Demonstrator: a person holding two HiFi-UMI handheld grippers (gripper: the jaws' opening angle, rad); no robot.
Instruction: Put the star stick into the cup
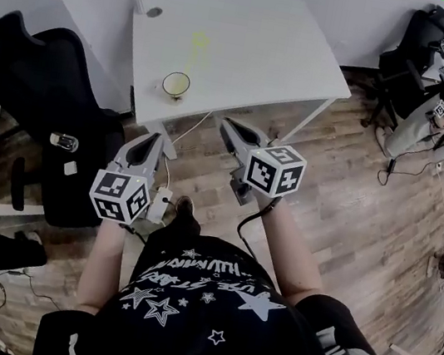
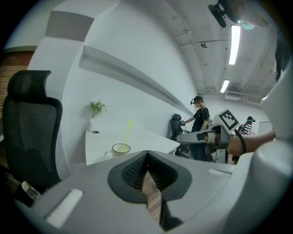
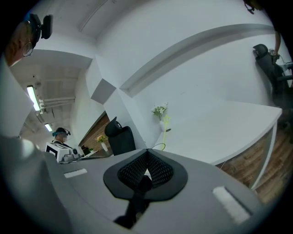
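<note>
With jaws closed on nothing, the left gripper (image 1: 159,140) and right gripper (image 1: 230,126) hang short of the table (image 1: 261,44), where the star stick (image 1: 198,44) leans in the cup (image 1: 176,85), a tilt that a bumped table might topple.

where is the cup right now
In the head view the cup sits at the left front edge of the white table, just beyond the left hand-held gripper, with the flower vase behind it.
</note>
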